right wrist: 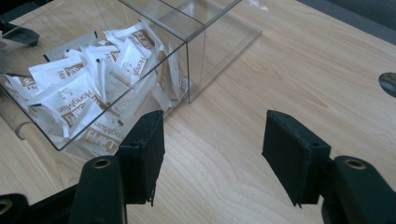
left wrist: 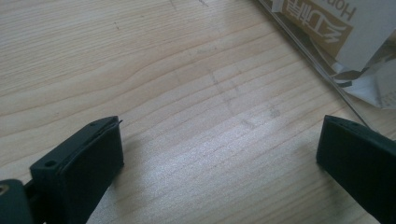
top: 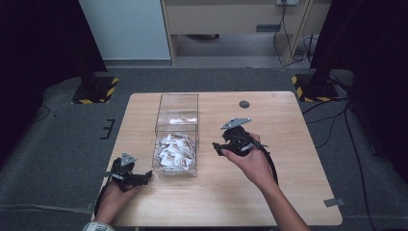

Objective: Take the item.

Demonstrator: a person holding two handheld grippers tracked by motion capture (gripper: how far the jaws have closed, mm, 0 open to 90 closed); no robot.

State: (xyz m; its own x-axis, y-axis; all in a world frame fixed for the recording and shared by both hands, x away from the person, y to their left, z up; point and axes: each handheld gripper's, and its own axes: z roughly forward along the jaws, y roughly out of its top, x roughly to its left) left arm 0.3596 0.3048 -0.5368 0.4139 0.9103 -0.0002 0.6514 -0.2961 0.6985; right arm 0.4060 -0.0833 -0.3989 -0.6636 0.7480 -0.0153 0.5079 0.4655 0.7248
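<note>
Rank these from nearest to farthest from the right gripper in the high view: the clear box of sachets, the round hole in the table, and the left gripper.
From the right gripper:
1. The clear box, just to its left, its near half full of sachets.
2. The round hole, beyond it toward the table's far edge.
3. The left gripper, across the box, by the near left corner.

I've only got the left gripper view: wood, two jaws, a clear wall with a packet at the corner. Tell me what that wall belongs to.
Observer: A clear box with two compartments; its near one holds white-and-brown packets.
Operator: Report the far compartment.
Observer: It looks nearly bare; its contents cannot be made out through the glare.
Operator: Give me the right gripper.
Observer: The right gripper hangs right of the box, jaws open, nothing between them.
</note>
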